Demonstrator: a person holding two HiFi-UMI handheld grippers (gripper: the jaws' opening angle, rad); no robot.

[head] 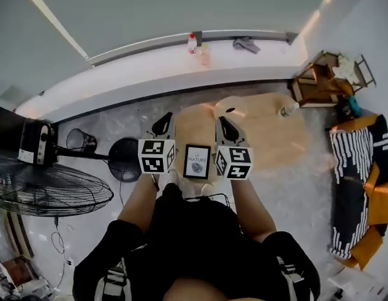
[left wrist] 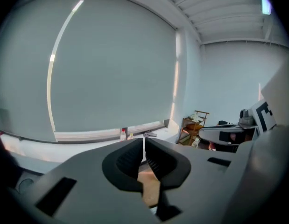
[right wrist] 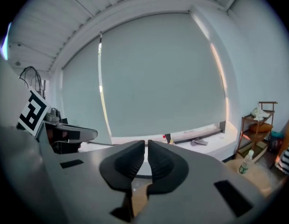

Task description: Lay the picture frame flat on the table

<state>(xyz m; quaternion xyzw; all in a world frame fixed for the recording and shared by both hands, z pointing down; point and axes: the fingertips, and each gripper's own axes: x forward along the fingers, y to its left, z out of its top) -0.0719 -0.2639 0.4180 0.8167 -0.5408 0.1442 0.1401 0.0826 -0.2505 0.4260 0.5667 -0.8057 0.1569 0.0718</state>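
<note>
A small black picture frame [head: 197, 162] with a white print shows its face to the head view, at the near edge of the light wooden table [head: 269, 137]. Whether it stands or lies flat I cannot tell. It sits between the two marker cubes, close to the person's body. My left gripper [head: 162, 121] [left wrist: 144, 149] points away over the table, jaws shut with nothing between them. My right gripper [head: 227, 124] [right wrist: 147, 154] lies parallel on the frame's other side, jaws together and empty. Neither gripper view shows the frame.
A large black fan [head: 49, 190] stands at the left, with a wire bin [head: 81, 141] and a round black base [head: 125, 158] beside the table. A plastic bottle [head: 288, 110] lies at the table's far right. A wooden shelf [head: 319, 77] and the window ledge [head: 156, 64] with bottles [head: 192, 42] lie beyond.
</note>
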